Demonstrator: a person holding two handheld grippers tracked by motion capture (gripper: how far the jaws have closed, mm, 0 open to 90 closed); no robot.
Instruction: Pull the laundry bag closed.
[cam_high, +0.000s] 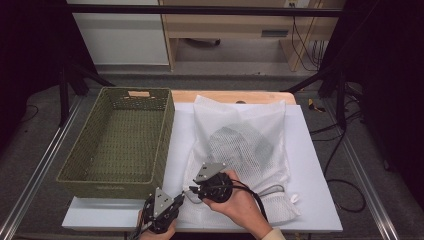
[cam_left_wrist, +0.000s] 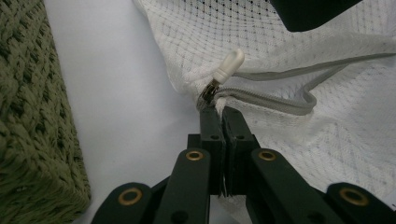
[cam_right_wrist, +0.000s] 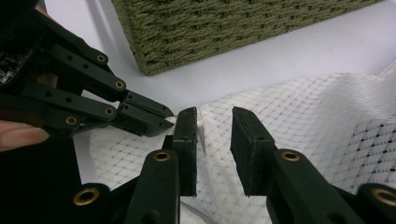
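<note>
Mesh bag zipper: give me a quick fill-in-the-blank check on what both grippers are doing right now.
1. The left gripper is shut on the corner of the white mesh bag, just below the zipper's ____ pull tab.
2. The right gripper stands ____ over the bag's mesh.
3. The green woven ____ sits to the left of the bag on the white table.
4. A ____ garment shows through the mesh.

Missing words: white; open; basket; grey
</note>
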